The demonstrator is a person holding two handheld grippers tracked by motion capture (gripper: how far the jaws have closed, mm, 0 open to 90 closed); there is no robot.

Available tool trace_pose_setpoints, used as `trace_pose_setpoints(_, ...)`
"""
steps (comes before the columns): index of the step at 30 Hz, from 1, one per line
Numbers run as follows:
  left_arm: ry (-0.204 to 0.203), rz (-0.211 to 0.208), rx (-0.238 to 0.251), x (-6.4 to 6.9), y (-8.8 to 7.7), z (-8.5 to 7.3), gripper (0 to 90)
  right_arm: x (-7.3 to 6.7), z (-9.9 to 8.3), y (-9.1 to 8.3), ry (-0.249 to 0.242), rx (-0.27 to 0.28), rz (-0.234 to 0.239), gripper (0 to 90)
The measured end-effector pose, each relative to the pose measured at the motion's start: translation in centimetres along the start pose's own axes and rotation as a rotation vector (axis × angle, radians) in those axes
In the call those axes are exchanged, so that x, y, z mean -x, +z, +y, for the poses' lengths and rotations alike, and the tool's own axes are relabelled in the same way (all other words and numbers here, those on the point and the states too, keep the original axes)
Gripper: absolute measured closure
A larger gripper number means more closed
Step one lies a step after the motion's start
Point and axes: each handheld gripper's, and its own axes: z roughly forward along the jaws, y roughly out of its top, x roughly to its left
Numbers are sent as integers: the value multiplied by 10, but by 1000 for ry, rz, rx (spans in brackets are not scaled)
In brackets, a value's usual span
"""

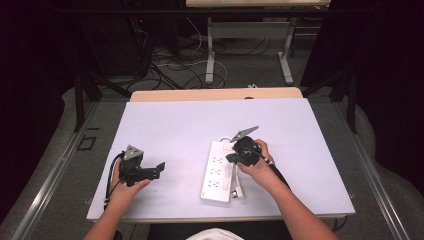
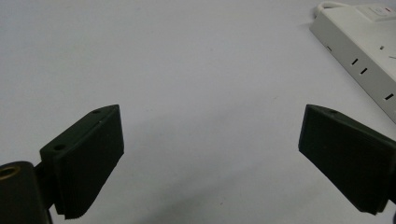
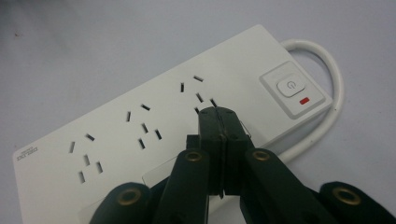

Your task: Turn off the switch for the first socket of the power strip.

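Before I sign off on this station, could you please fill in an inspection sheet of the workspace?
Surface: white table, wooden edge at the far side.
Job's things: white power strip lying flat, sockets up, switch at its far end.
Clutter: nothing seen.
Tools: left tool open, over bare table; right tool shut, tips over the strip near the switch; whether they touch it, cannot tell.
Cables: strip's white cord loops at the switch end.
Surroundings: floor wires, another table's legs.

The power strip (image 2: pixel 362 56) is cut off at the right edge.
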Motion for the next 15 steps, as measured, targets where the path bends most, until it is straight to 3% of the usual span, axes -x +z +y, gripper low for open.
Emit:
trace_pose_setpoints(2, -4, 3, 5, 0, 0, 0, 68, -1, 0, 1, 4, -27, 0, 900)
trace_pose_setpoints(15, -4, 3, 3, 0, 1, 0, 68, -1, -2, 11, -12, -54, 2, 900)
